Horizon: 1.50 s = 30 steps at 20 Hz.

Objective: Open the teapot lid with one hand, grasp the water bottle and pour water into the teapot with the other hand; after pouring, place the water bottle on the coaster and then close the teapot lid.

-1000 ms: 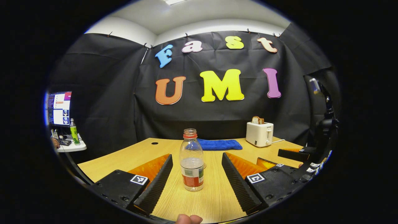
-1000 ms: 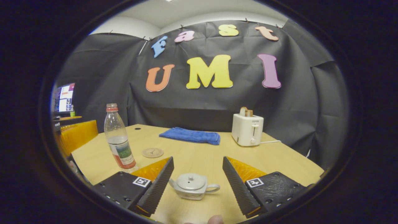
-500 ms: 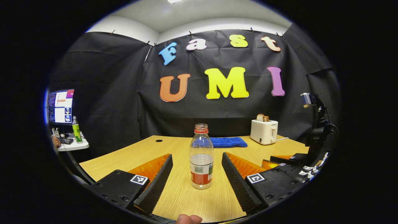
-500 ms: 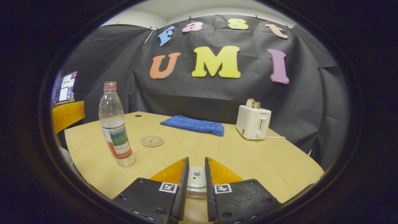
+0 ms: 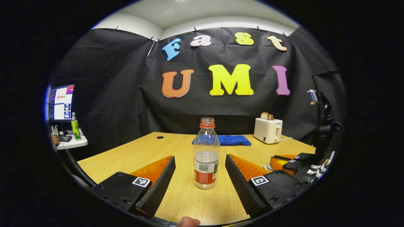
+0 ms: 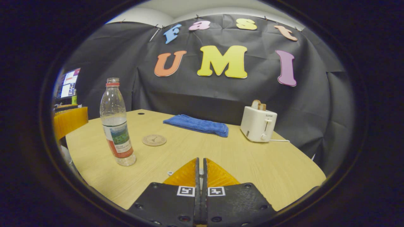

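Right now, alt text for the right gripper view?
The right gripper is closed down low over the wooden table, fingers nearly touching around a small knob barely visible between them. To its left stands an uncapped water bottle beside a round coaster; a blue towel and a toaster sit behind.

The right gripper (image 6: 201, 171) had its fingers drawn together over the teapot, so the teapot body was hidden; only a sliver of the lid knob (image 6: 201, 172) and the spout tip (image 6: 170, 173) showed. The monitor (image 5: 60, 102) was too small to tell.
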{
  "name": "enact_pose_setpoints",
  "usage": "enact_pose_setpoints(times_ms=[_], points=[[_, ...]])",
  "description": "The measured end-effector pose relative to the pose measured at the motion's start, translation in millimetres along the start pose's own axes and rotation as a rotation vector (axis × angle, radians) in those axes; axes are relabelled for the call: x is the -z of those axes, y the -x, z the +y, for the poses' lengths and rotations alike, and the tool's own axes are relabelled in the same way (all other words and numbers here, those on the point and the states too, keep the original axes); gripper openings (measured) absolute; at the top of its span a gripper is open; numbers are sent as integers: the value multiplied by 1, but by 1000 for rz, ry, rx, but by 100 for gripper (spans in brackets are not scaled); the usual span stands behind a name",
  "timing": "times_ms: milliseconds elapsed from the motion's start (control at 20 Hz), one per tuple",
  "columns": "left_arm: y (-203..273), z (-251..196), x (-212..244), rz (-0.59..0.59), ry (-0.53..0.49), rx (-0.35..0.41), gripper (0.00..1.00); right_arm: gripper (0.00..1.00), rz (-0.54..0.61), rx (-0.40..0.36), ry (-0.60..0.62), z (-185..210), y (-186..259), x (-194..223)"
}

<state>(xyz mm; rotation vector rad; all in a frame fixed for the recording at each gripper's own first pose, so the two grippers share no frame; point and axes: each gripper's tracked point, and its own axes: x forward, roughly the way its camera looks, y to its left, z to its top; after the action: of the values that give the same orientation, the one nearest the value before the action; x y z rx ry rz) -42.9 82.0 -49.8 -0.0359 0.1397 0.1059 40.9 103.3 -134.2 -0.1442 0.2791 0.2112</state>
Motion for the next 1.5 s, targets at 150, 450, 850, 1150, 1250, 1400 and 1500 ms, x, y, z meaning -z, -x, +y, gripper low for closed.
enact_pose_setpoints(times_ms=[150,450,850,1150,1250,1400,1500], points=[[-7,-8,16,42,-2,33,99,0,-32,-20,-31,-2,4,-14],[-20,-14,43,121,50,71,100,0,-83,-31,-58,-12,22,-39],[-61,-9,62,163,32,48,100,0,-127,33,-4,-44,45,-47],[-73,-7,59,168,5,28,99,0,-133,75,2,-65,50,-47],[-73,-5,49,146,-40,23,96,0,-130,70,-13,-69,50,-45],[-69,-8,38,121,-134,27,78,0,-130,64,-36,-77,52,-44],[-67,-7,24,99,-246,21,77,0,-135,65,-49,-83,54,-45]])
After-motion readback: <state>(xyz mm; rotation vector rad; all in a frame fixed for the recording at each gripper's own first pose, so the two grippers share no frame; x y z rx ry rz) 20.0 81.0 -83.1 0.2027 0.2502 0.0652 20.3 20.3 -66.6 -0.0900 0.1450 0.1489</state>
